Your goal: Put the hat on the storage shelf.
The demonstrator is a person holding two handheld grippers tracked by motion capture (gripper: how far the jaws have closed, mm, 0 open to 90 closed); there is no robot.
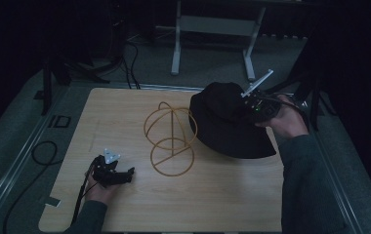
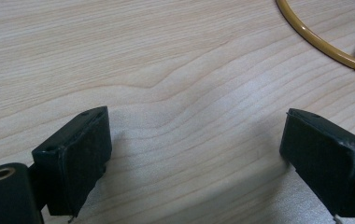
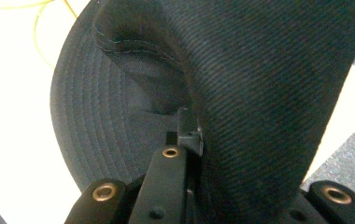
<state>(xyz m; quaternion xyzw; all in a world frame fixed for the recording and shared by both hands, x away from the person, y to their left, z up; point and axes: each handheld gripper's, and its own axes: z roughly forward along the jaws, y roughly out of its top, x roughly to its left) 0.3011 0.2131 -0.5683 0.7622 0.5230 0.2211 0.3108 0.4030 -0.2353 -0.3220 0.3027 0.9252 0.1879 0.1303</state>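
High view: I see a pale wooden table (image 1: 213, 204) with a gold wire stand (image 1: 170, 139) near its centre, made of a round base ring, an upright rod and arched hoops above. A black bucket hat (image 1: 230, 119) sits just to the right of the stand, toward the table's far right edge, its brim spread on the wood and overlapping the stand's right side from this angle. My right gripper (image 1: 249, 105) is at the hat's right side, the hand (image 1: 286, 119) behind it, the grey plate tilted upward. My left gripper (image 1: 125, 174) rests low on the near left part of the table, well apart from the hat and near the stand's base ring, with its cable (image 1: 42, 161) trailing off the left edge.

Left gripper view: the two black pads (image 2: 80, 158) stand wide apart over bare wood grain, nothing between them, so this tool is released. A curved section of the stand's ring (image 2: 323, 44) crosses the upper right corner.

Right gripper view: the jaws are clenched on a fold of the hat's (image 3: 269, 93) ribbed black fabric where crown meets brim; the stitched brim (image 3: 87, 112) curves away to the left over the bright tabletop.
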